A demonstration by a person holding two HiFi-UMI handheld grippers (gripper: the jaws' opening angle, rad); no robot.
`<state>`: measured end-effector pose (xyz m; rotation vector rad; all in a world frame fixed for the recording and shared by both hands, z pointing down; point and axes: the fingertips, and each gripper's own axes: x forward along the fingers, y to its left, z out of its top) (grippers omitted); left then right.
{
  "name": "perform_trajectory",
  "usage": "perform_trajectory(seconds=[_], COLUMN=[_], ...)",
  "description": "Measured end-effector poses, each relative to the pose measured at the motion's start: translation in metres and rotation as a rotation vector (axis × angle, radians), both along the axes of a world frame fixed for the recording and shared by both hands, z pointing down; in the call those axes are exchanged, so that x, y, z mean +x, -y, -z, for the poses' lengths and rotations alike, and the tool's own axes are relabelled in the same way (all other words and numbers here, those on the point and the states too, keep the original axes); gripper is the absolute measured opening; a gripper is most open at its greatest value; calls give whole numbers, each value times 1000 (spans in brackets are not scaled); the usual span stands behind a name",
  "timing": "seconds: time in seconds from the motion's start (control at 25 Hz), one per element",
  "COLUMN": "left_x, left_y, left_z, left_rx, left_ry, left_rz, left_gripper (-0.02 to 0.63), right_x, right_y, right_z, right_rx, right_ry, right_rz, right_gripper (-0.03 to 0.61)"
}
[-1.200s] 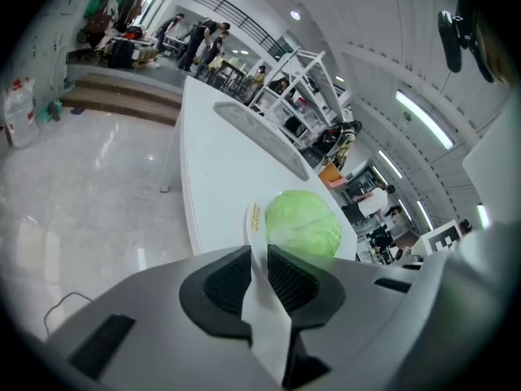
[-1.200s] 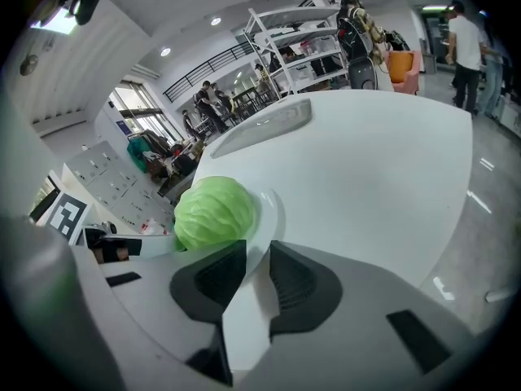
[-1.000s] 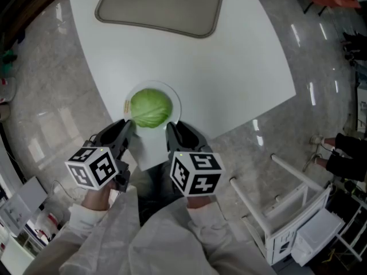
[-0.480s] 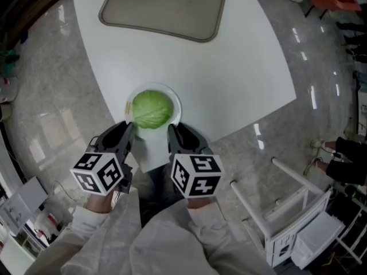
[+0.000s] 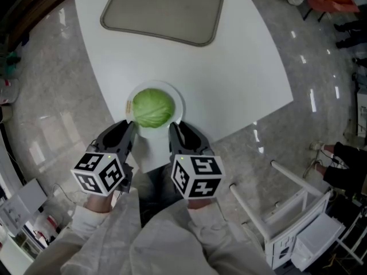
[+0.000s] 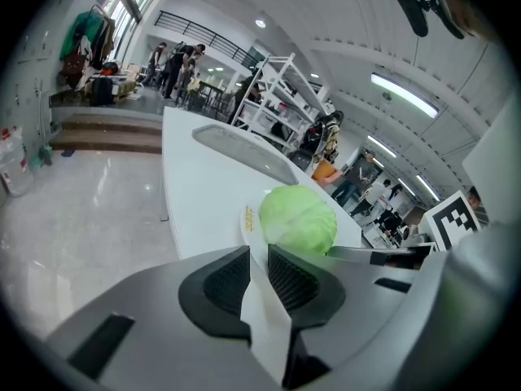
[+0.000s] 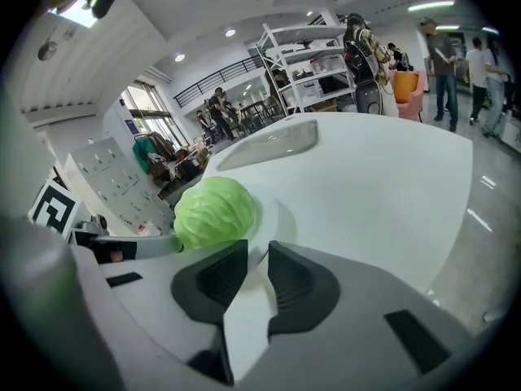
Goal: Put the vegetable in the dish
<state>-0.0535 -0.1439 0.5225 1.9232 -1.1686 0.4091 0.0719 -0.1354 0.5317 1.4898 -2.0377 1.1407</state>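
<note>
Pale green cabbage (image 5: 152, 108), one head, round, tight-leaved.

Head view: the cabbage lies in the white dish (image 5: 178, 101), just ahead of and between the left claw (image 5: 127, 129) and the right claw (image 5: 175, 129). Neither claw touches it. The dish stands on the white tabletop (image 5: 229, 67), and a tray (image 5: 163, 7) lies well beyond both claws.

Left gripper view: the left claw (image 6: 259, 256) has its jaws a narrow slit apart, with only bare tabletop showing between them. It holds nothing. The cabbage (image 6: 299, 218) lies just past the tips, a little to their right.

Right gripper view: the right claw (image 7: 258, 255) also has its jaws slightly parted and empty. The cabbage (image 7: 213, 210) lies just past the tips, to their left, with the dish (image 7: 275, 217) rim straight ahead.

Handling (judged): dense and fairly heavy, firm rather than fragile. The waxy curved leaves are likely to slip. It looks too broad for one claw, so take it at the widest girth with one claw on each flank. The vegetable already sits in the dish, so the task looks complete.

Against the earlier frames: cabbage and dish are unmoved. The left claw's marker cube has rolled slightly. The right claw's jaws have just been closing, with nothing between them.
</note>
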Motion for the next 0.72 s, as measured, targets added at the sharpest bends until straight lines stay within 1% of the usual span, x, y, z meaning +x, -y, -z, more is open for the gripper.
perform_trajectory(seconds=[0.52, 0.72], left_x=[12, 17], left_y=[13, 26], left_z=[34, 53], left_rx=[51, 88], left_ry=[-20, -16], left_rz=[5, 7], left_gripper=[69, 69], right_x=[12, 17], right_y=[14, 27], right_z=[36, 54], right_rx=[59, 94], right_ry=[28, 41], right_rz=[-8, 7], right_gripper=[84, 84])
